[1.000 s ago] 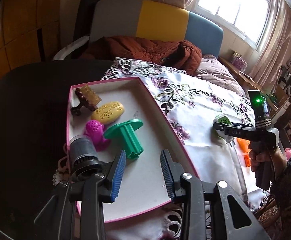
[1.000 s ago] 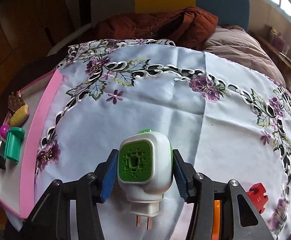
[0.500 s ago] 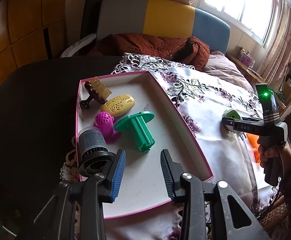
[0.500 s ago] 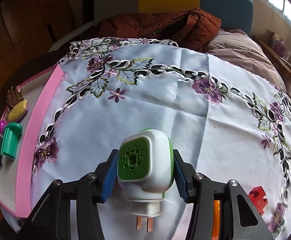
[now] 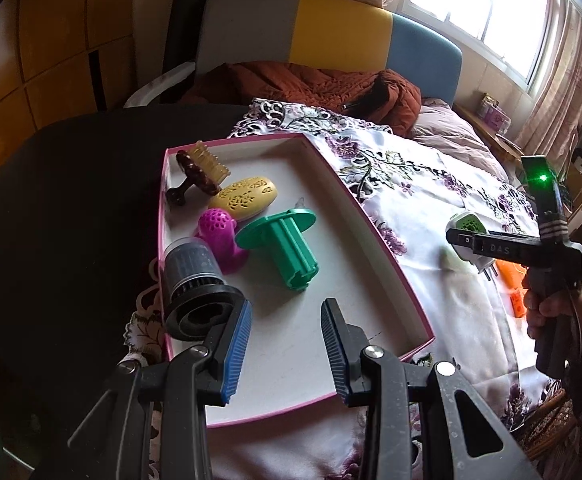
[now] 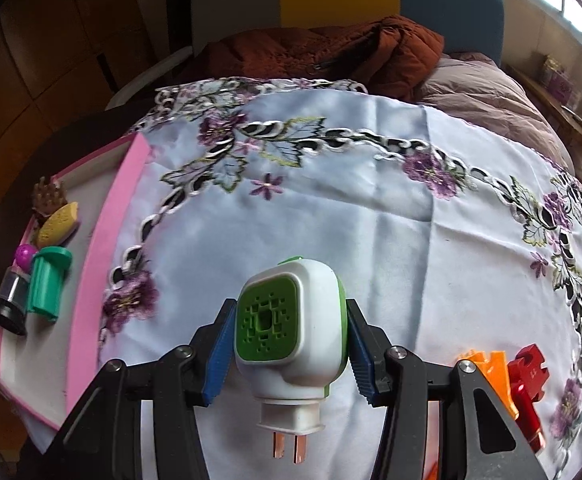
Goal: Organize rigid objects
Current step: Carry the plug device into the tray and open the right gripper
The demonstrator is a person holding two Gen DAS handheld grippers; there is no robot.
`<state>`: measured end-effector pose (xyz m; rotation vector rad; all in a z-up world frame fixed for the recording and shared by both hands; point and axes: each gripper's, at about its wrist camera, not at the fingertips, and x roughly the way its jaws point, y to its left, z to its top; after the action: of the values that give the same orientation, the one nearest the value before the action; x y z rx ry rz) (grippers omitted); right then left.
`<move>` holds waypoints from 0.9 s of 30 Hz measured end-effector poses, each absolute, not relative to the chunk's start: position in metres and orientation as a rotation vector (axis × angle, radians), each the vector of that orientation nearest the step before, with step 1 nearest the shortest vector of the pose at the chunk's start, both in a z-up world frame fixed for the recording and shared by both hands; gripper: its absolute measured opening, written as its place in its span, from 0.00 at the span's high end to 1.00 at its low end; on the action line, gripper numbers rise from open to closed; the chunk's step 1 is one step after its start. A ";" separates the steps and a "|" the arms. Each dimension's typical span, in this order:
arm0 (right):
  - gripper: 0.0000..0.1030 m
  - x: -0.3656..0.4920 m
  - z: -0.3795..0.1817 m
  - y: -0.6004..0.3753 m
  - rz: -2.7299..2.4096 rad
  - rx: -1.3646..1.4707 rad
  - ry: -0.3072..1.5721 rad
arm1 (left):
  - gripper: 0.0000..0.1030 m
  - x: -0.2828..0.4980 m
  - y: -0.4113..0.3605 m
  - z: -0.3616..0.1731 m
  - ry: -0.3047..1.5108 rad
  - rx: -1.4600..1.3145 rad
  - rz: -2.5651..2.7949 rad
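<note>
Right gripper clamps a white-and-green plug-in unit, blue pads pressed on both of its sides, metal prongs pointing toward the camera. Unit is lifted clear of the embroidered cloth; in the left wrist view the same unit shows above the cloth to the right of the tray, with a hand on the gripper's handle.

Left gripper hangs over the near end of the pink-rimmed tray, fingers parted to a moderate gap, nothing between them.

Tray contents, all in the left half:
- brown comb at the far corner
- yellow perforated oval just beside it
- magenta perforated piece touching the oval
- green flanged spool lying on its side
- dark cylinder with a black base, nearest the left gripper's left finger

On the cloth by the right gripper: an orange piece and a red piece, side by side, partly hidden behind the gripper frame.
</note>
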<state>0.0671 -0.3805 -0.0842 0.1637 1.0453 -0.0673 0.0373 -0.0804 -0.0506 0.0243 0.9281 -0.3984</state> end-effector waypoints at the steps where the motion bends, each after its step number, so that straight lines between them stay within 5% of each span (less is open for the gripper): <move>1: 0.50 0.066 -0.083 -0.375 -0.062 0.160 1.042 | 0.65 0.037 -0.079 -0.050 0.927 0.020 -0.399; 14: 0.50 0.055 -0.028 -0.278 0.166 0.116 0.942 | 0.65 0.042 -0.040 -0.045 0.889 -0.057 -0.325; 27: 0.50 0.064 -0.042 -0.207 0.222 0.030 0.975 | 0.65 0.043 -0.010 -0.051 0.897 -0.093 -0.270</move>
<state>0.0641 -0.2070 -0.0419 0.0302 0.9750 0.2224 0.0429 -0.0100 -0.0513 -0.0927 0.8971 -0.2698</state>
